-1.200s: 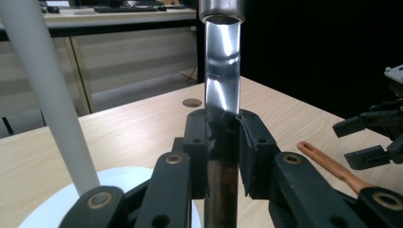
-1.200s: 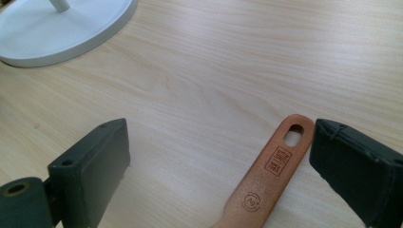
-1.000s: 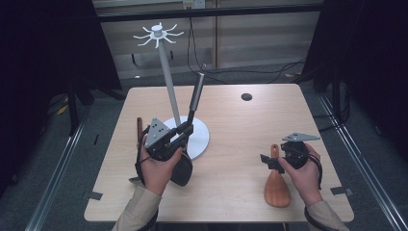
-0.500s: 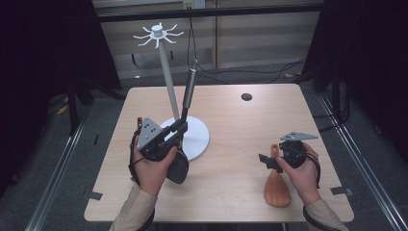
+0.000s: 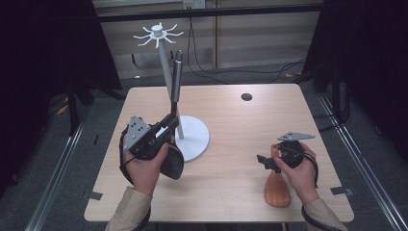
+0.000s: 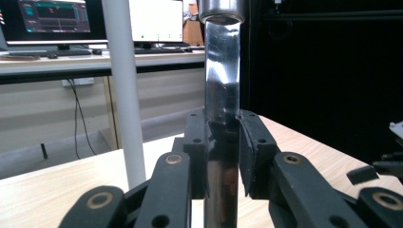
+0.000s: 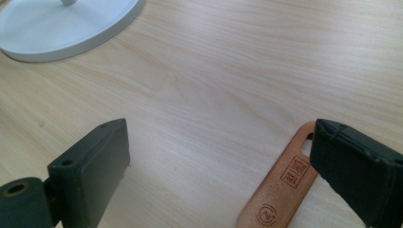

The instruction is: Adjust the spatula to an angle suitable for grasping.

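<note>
My left gripper (image 5: 166,126) stays clamped on the steel handle of the black spatula (image 5: 176,82), and I've swung it from its earlier lean to nearly upright, just beside the white stand's pole (image 5: 166,72). My right gripper (image 5: 267,161) hasn't moved, jaws spread wide over the wooden spatula (image 5: 277,185) lying on the table (image 5: 240,125).

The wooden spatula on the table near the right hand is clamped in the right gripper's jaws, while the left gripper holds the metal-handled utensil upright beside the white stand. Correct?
Not quite. The right gripper is open; the flat wooden spatula lies on the light wooden table unclamped, as the right gripper view shows. The left gripper does hold the shiny metal-handled utensil upright beside the white stand.
</note>
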{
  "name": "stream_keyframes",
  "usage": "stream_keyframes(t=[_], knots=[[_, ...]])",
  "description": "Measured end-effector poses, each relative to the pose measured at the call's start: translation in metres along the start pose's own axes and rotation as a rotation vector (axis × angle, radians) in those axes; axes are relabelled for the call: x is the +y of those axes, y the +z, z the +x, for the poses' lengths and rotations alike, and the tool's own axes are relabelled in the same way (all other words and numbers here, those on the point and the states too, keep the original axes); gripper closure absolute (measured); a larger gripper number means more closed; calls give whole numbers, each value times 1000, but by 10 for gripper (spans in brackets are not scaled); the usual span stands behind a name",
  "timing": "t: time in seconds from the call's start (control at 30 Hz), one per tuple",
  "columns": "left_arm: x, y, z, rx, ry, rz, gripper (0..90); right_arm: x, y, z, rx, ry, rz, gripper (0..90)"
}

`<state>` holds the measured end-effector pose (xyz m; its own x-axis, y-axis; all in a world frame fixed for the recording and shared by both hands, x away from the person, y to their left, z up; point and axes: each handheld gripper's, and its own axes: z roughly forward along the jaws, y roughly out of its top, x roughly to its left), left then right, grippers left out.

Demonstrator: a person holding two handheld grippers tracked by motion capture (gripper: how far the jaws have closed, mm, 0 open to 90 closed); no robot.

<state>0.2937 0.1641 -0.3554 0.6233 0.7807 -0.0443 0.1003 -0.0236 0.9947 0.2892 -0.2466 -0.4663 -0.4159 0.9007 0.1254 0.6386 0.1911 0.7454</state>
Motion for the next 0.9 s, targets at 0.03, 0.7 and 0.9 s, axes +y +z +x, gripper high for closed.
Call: stream_keyframes(t=[0.03,0.7,0.9], knots=[[1,-1,1,-5,5,5,756,0,0,0,2,3,3,56],[9,-12,8,44,21,-33,756,2,1,0,1,4,-6,56],[11,-16,10,62,24,-55,755,3,3,1,4,-4,-5,56]])
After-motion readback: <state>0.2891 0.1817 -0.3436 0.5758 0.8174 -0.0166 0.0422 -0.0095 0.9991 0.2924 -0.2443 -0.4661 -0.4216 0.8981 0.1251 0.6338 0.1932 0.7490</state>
